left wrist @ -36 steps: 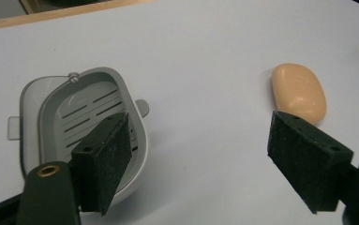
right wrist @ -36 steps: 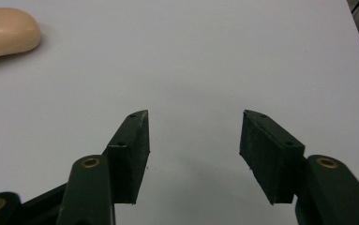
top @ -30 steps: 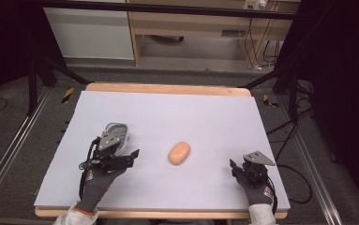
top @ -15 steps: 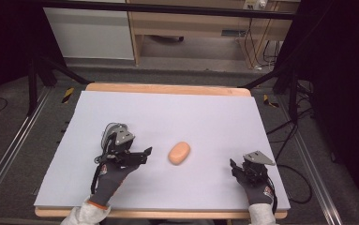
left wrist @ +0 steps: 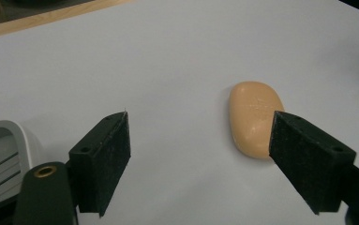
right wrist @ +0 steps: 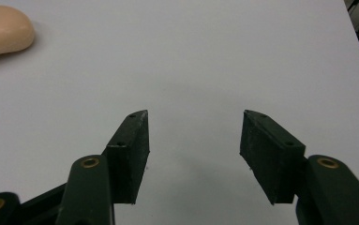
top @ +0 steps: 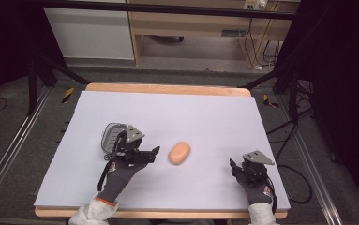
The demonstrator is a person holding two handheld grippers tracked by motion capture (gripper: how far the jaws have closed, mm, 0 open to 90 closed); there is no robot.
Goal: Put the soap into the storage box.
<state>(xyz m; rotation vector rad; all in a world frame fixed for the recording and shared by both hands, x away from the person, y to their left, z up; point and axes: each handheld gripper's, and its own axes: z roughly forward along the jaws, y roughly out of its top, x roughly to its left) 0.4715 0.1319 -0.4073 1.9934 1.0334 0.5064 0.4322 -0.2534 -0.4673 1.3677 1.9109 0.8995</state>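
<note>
A bar of soap (top: 179, 153), pale orange and rounded, lies flat on the white sheet that covers the table (top: 205, 112), a little in front of the middle. The left gripper (top: 154, 152) sits just to the soap's left with its tips pointed at it, close but not touching. In the left gripper view its fingers (left wrist: 103, 161) stand wide apart, having just been opening, with bare sheet between them; the soap (left wrist: 254, 117) lies ahead, near the right-hand finger. Behind that gripper, a grey slotted soap dish (top: 112, 136) rests on the sheet. The right gripper (top: 233, 166) rests well to the right of the soap, near the front edge, and its fingers (right wrist: 130, 152) are also spread apart over bare sheet, holding nothing.
</note>
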